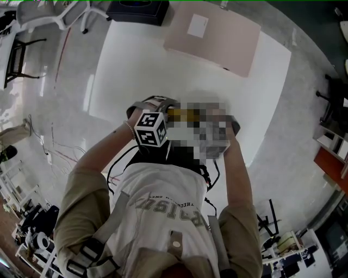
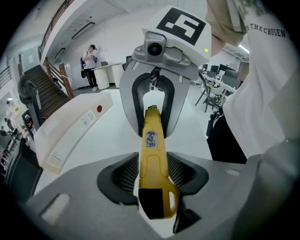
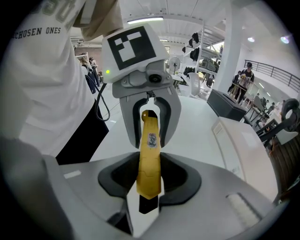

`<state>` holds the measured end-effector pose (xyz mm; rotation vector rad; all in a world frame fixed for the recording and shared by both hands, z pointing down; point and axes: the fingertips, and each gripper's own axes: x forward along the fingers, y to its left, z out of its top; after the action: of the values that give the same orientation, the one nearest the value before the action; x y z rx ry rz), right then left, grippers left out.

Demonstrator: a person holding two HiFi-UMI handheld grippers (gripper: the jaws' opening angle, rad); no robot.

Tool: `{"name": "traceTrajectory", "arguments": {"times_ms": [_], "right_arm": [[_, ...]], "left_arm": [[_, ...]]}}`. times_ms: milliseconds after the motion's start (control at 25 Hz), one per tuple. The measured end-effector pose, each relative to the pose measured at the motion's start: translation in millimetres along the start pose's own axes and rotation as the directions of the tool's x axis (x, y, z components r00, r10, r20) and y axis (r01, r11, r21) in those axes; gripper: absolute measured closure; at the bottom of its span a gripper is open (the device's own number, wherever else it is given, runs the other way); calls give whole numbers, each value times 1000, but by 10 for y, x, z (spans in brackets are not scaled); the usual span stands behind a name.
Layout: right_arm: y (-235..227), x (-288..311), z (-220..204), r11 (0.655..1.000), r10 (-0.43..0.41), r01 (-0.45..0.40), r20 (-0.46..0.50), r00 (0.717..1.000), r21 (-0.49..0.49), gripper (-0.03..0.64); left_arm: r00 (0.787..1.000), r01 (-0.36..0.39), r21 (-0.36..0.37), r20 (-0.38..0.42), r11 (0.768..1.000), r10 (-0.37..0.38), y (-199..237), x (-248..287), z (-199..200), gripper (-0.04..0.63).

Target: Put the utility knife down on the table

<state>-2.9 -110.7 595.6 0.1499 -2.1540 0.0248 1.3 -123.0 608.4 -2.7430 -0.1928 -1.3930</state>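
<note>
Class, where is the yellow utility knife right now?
In the head view, just ahead of the person's chest, the utility knife hangs over the white table, bridging the left gripper and right gripper, one end between each pair of jaws.

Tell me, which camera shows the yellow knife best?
The left gripper view: the knife fills the middle, its sticker and black end plain. The right gripper view shows it slimmer and smaller. The head view shows only a yellow sliver.

A beige board (image 1: 213, 37) lies near a black box (image 1: 137, 11).
</note>
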Motion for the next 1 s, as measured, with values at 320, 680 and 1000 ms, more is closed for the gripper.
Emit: {"name": "traceTrajectory", "arguments": {"times_ms": [320,680,1000], "right_arm": [[-48,72,-27,1000,-3,3,-4,1000,26,485],[-102,221,-108,999,5,-4,-39,999,33,485],[-134,322,-163,999,23,-21,-59,998,49,485]], "left_arm": [[1000,-28,-31,-3,999,28,78,-53,-142,327],[998,-55,-88,-45,995,52,190,-190,-469,307],[997,-39,-110,-76,993,31,140,-179,-632,311]]}}
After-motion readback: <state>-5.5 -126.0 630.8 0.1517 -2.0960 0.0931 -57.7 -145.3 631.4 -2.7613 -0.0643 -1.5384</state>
